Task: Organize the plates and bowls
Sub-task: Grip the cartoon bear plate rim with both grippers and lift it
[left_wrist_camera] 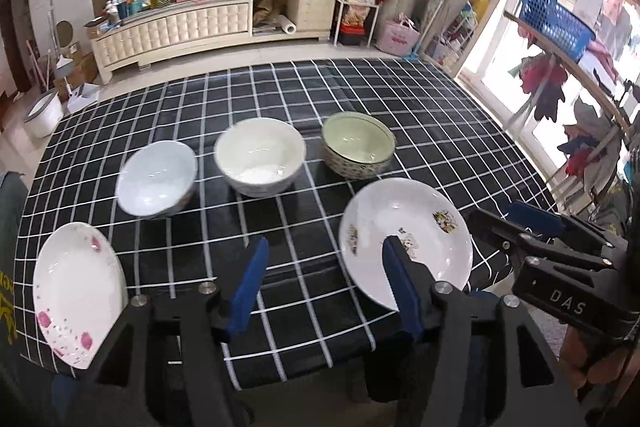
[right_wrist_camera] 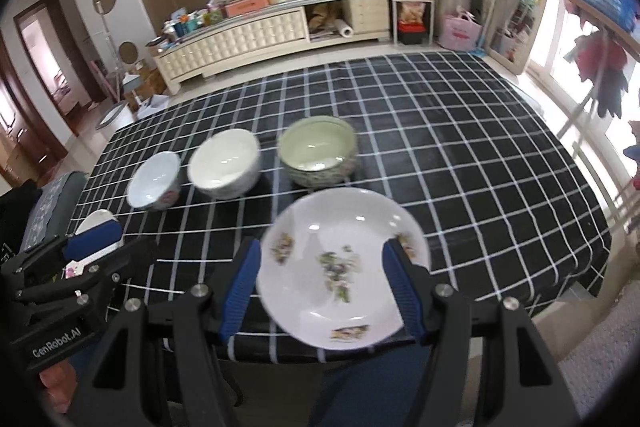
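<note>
Checked tablecloth [right_wrist_camera: 460, 147]: flowered plate [right_wrist_camera: 340, 267] lies beneath right gripper [right_wrist_camera: 320, 287].

In the left wrist view, a blue finger [left_wrist_camera: 404, 291] hides the lower left edge of the flower-printed plate [left_wrist_camera: 408, 231], and the pink-flowered plate [left_wrist_camera: 76, 291] at lower left is partly covered by the black gripper frame. In the right wrist view that plate [right_wrist_camera: 96, 221] is mostly hidden behind the left gripper [right_wrist_camera: 94, 241]; the bowls there look motion-blurred.

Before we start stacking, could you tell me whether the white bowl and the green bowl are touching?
Apart. The left wrist view shows tablecloth between the white bowl and green bowl.
</note>
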The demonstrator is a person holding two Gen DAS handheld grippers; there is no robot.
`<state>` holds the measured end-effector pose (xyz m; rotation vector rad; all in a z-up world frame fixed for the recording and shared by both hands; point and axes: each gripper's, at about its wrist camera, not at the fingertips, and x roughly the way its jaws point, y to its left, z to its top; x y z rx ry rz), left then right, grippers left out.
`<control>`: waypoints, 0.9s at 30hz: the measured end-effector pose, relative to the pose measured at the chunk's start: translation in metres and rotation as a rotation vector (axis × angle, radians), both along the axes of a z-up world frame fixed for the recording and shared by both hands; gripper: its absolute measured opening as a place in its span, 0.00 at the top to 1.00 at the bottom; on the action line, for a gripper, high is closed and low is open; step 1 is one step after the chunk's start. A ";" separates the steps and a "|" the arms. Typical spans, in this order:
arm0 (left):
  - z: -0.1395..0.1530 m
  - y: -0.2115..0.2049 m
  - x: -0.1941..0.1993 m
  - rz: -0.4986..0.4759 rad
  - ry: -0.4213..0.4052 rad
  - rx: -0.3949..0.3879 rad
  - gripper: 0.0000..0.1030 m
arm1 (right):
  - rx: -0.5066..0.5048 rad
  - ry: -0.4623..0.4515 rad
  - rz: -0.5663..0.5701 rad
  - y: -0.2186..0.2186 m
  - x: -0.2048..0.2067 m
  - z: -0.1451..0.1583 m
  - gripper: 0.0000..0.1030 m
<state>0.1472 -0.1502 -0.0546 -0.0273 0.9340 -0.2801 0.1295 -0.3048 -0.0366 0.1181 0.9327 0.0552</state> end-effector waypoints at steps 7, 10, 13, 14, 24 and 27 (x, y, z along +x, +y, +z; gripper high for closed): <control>-0.028 -0.028 0.018 -0.017 0.067 0.004 0.45 | 0.012 0.055 -0.060 -0.039 0.007 -0.027 0.35; -0.041 -0.035 0.025 -0.021 0.085 0.010 0.45 | 0.021 0.079 -0.069 -0.052 0.012 -0.042 0.35; -0.058 -0.041 0.034 -0.018 0.118 0.020 0.45 | 0.028 0.119 -0.077 -0.059 0.018 -0.058 0.35; -0.062 -0.043 0.036 -0.021 0.125 0.020 0.45 | 0.027 0.128 -0.079 -0.060 0.020 -0.062 0.35; -0.104 -0.052 0.058 0.004 0.207 -0.011 0.45 | 0.027 0.193 -0.090 -0.071 0.037 -0.096 0.35; -0.112 -0.055 0.062 -0.006 0.225 -0.017 0.45 | 0.025 0.194 -0.079 -0.072 0.040 -0.102 0.35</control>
